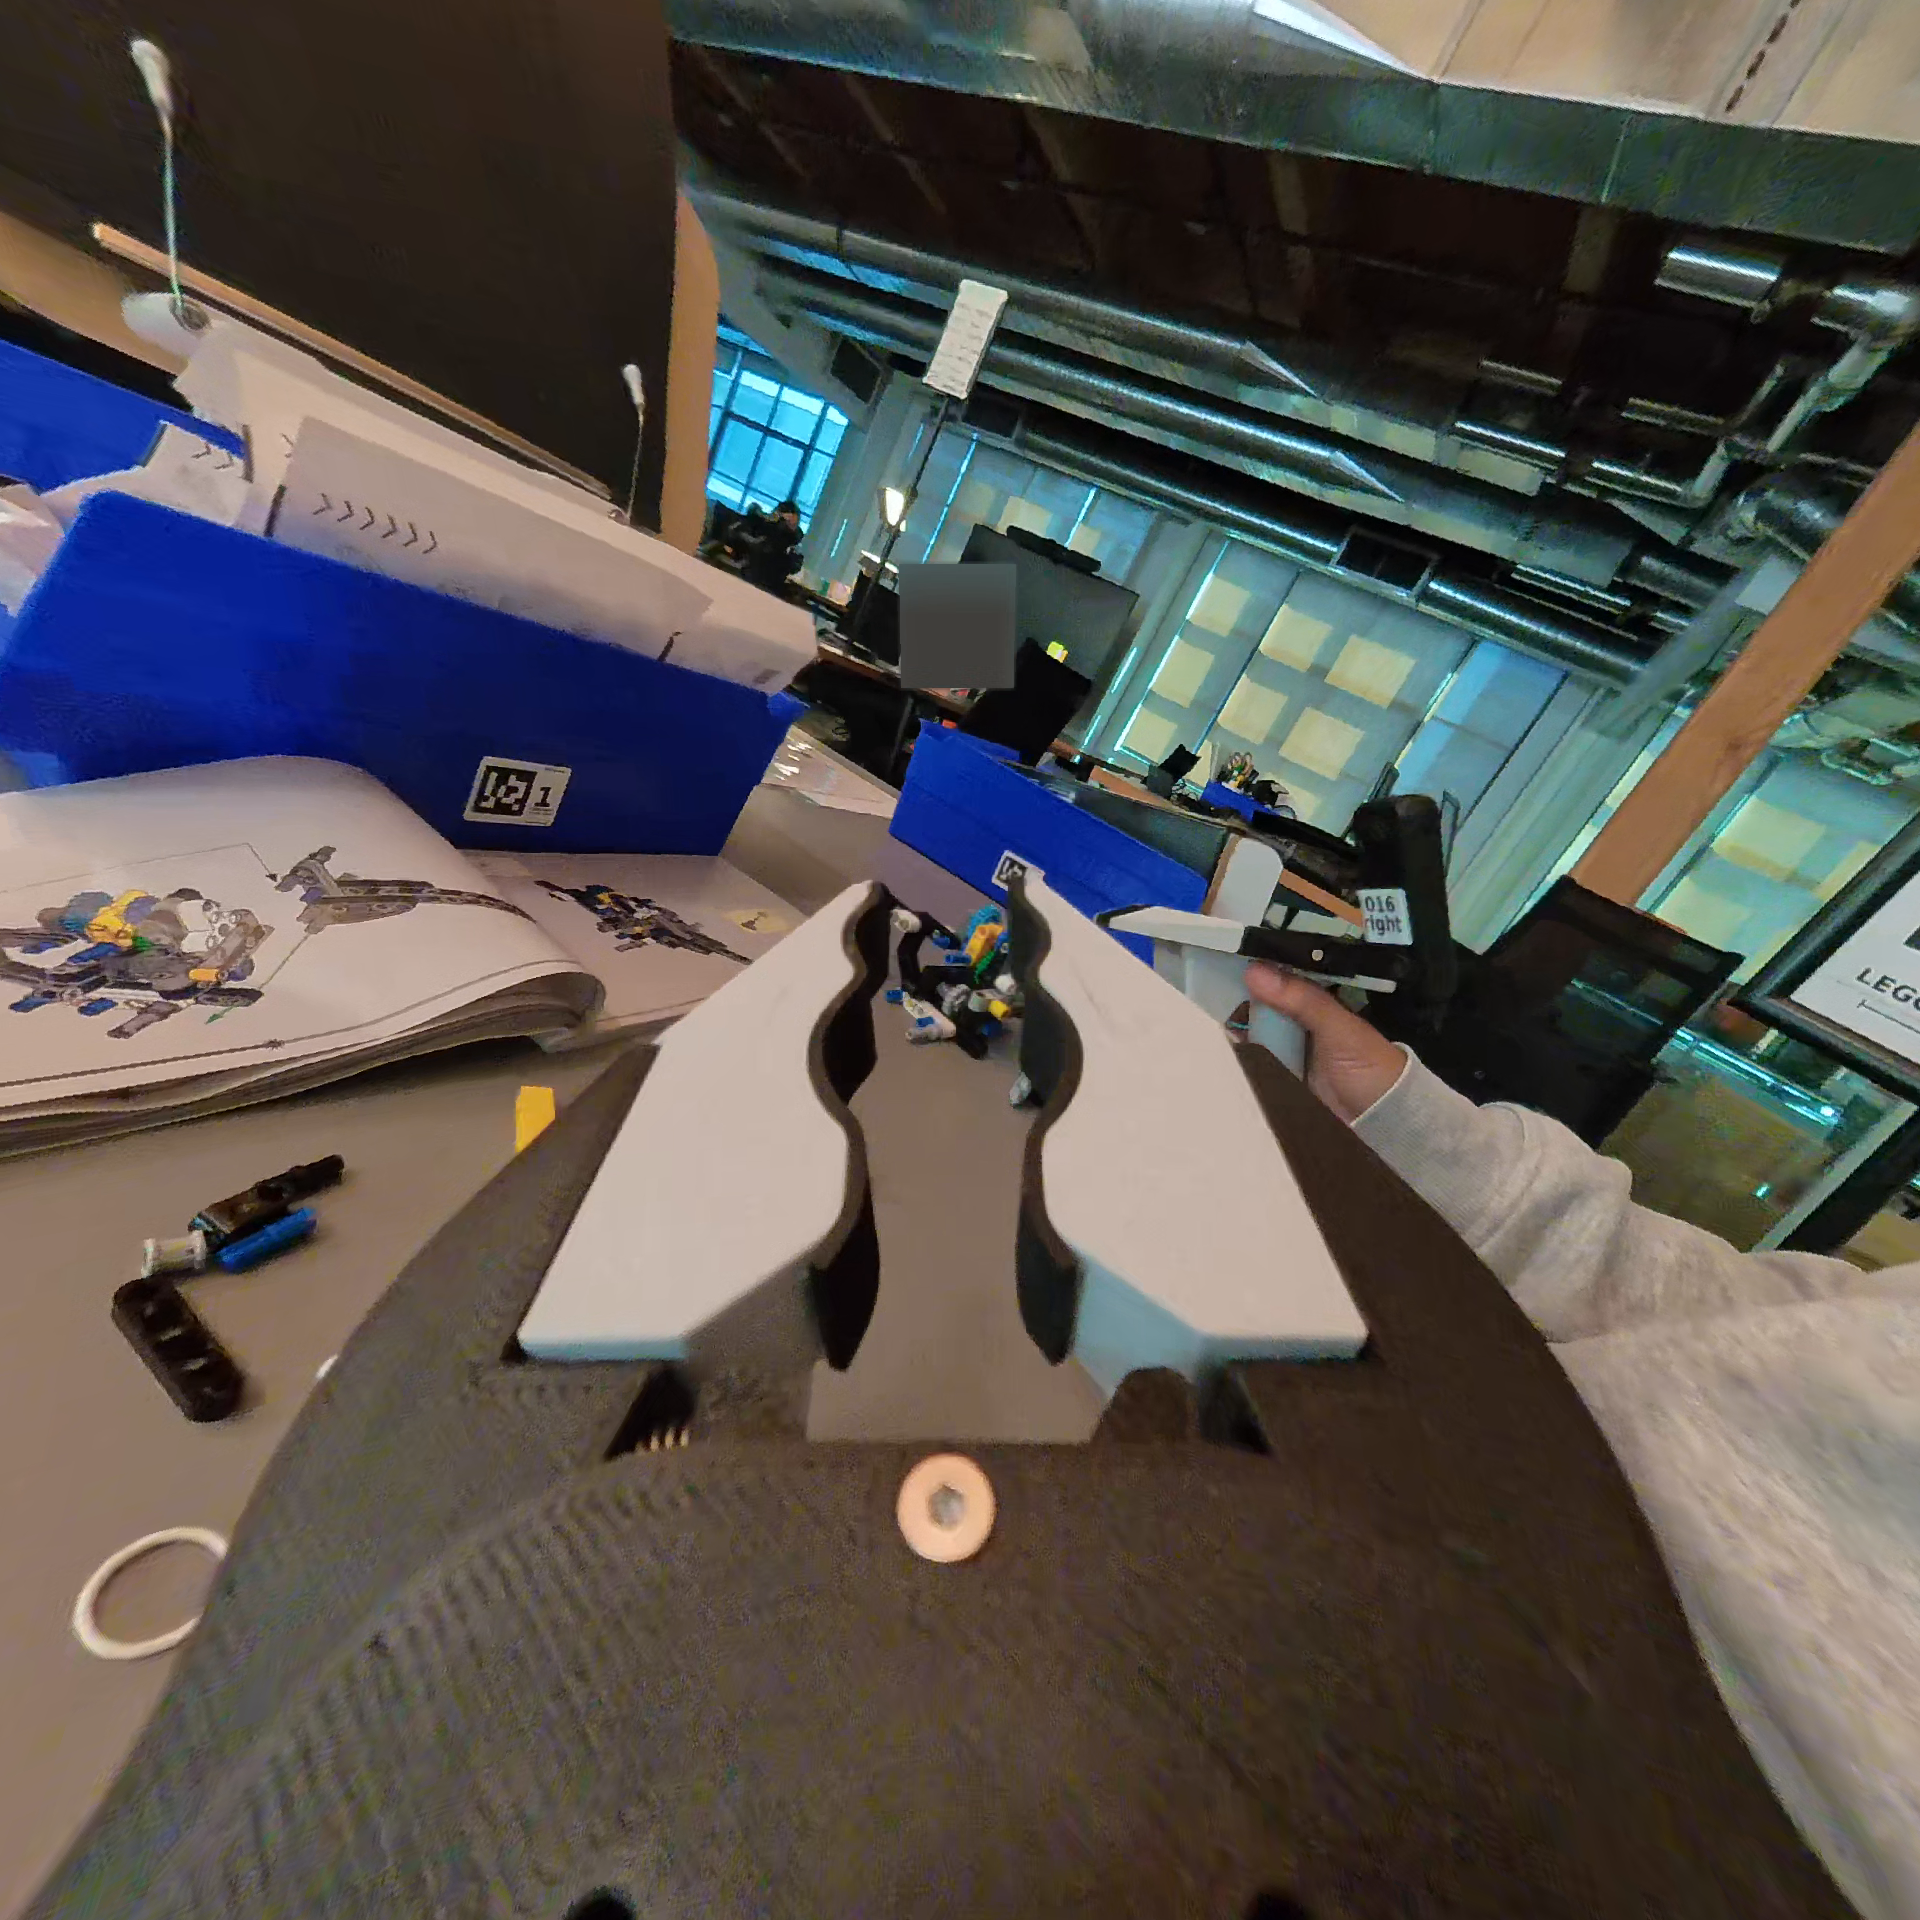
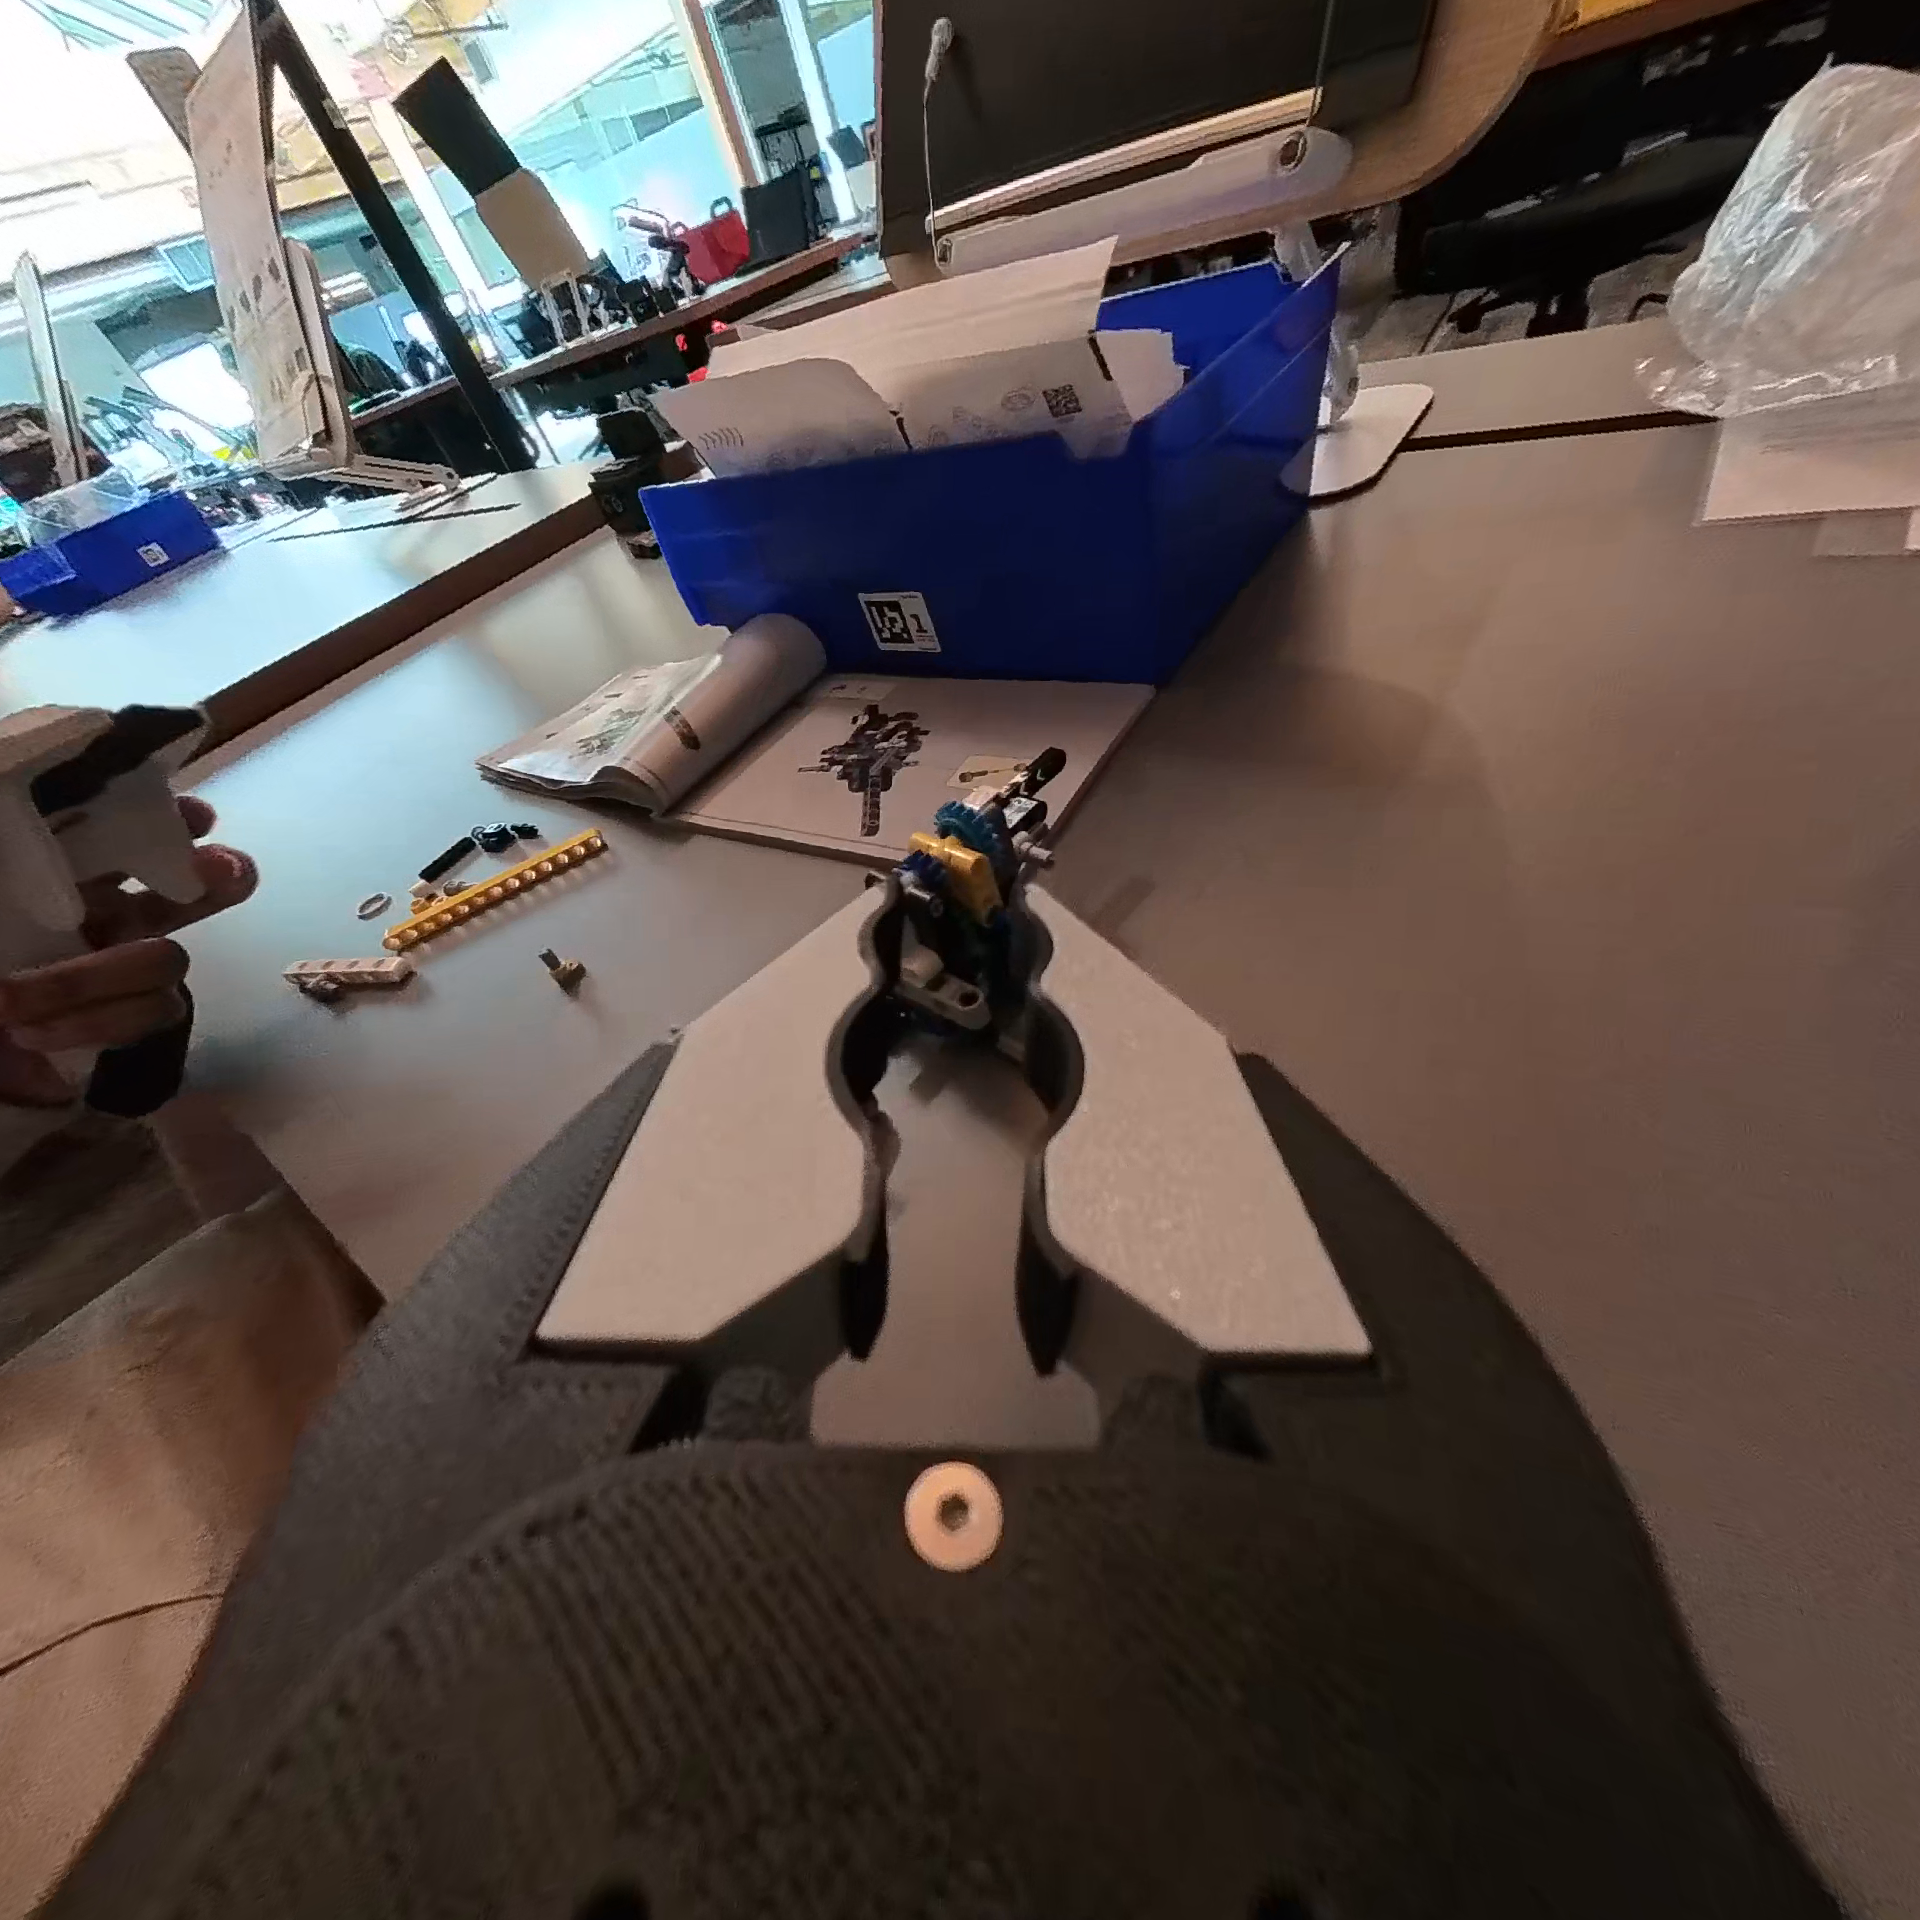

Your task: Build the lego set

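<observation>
R tongs (image 2: 951,914) grip lego assy (image 2: 961,894); L tongs (image 1: 945,904) agape.

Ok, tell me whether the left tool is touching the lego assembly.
Apart. The right wrist view shows the left tool at the far left, with bare table and loose parts between it and the lego assembly.

light: bright, even indoor | glare: far windows (image 2: 94,125) blown out, left | blur: slight on near edges | distortion: strong fisheye | shadows: soft on table (image 2: 1507,935)
</observation>
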A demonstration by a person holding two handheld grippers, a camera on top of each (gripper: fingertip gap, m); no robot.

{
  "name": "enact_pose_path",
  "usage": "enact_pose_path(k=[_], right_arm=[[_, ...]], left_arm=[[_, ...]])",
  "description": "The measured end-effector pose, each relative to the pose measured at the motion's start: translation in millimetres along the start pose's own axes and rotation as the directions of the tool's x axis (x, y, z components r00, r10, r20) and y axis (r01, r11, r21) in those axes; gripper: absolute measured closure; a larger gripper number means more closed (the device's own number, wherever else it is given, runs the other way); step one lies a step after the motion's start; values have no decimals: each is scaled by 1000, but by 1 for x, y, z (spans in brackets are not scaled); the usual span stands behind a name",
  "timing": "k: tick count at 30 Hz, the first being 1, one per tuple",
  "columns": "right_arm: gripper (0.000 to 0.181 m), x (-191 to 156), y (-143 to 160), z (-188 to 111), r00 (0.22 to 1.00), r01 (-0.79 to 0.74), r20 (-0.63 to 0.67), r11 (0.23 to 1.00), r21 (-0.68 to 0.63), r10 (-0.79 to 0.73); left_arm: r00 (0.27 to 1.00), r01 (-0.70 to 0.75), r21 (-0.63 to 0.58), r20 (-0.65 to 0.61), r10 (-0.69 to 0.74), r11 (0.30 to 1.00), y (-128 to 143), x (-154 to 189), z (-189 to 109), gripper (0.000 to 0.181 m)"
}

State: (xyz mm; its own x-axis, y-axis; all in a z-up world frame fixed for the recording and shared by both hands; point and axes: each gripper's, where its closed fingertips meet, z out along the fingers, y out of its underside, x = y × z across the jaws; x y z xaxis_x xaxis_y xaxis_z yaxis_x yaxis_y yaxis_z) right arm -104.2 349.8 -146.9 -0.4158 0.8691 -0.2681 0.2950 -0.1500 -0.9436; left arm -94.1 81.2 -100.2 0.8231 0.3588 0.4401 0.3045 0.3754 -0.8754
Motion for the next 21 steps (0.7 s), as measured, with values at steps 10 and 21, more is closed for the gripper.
enact_pose_path(k=[10, 21], right_arm=[[161, 5, 4, 2, 992, -120, 27, 993, -21, 120], [153, 2, 1, 2, 979, -192, 77, 981, 2, 191]], left_arm=[[996, 55, -1, -68, -55, 998, -1, 9, 4, 158], [994, 21, -64, -102, -27, 998, 13, 22, 10, 156]])
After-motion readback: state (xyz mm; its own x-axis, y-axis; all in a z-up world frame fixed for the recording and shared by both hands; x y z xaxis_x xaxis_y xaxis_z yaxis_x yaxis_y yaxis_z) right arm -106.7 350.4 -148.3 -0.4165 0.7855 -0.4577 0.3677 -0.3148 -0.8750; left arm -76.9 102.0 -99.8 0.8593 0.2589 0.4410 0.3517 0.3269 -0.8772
